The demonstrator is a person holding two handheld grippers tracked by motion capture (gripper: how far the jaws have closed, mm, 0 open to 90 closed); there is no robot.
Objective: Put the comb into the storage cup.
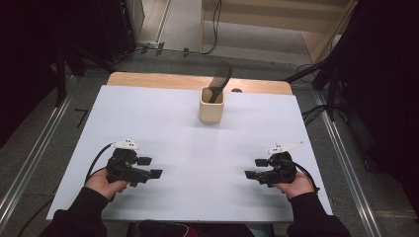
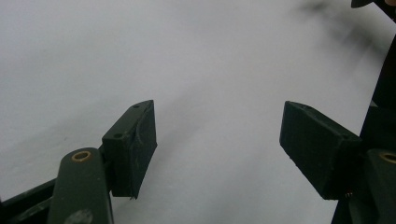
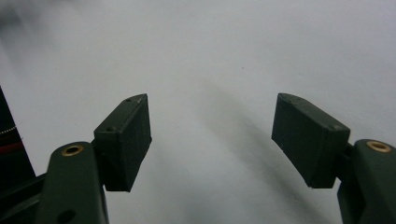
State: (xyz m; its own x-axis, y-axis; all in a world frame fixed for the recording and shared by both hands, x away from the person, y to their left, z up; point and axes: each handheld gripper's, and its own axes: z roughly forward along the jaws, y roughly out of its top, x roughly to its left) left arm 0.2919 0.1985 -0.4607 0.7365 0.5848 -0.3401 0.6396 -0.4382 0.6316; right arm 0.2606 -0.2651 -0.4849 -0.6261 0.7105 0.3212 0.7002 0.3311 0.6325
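My left gripper (image 1: 149, 167) and right gripper (image 1: 256, 168) both rest near me, jaws apart and empty. The holder (image 1: 211, 105) with its dark spatula (image 1: 220, 81) stands far, centre. I judge a hurried reach could tip it over.

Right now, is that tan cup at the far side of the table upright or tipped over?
Upright: the tan cup stands on its base, mouth up, a dark utensil leaning out.
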